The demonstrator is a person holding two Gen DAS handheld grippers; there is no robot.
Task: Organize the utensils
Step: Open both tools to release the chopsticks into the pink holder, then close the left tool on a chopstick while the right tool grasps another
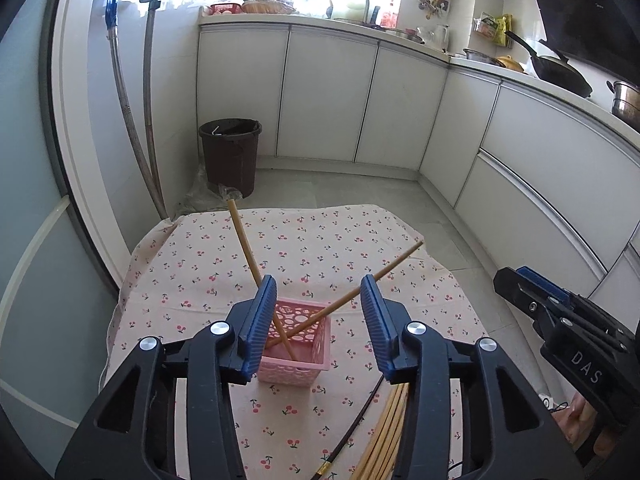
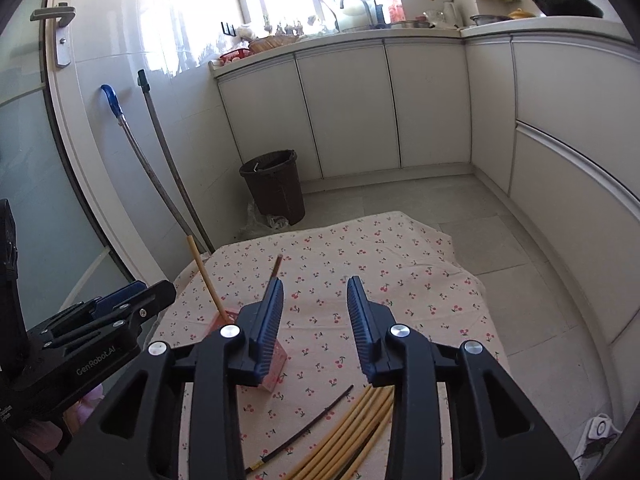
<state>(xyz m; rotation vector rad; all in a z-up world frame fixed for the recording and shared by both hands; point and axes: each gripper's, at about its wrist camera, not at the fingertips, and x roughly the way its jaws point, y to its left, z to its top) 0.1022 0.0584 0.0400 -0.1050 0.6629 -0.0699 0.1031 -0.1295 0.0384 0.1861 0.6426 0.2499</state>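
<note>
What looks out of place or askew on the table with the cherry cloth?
Two chopsticks in the pink basket lean apart and cross instead of standing together. More chopsticks lie loose on the cloth nearby, not yet sorted. Nothing looks spilled or damaged.

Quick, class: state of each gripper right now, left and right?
Left gripper: open, holding nothing, above the pink basket.
Right gripper: open, holding nothing, above the loose chopsticks.
</note>
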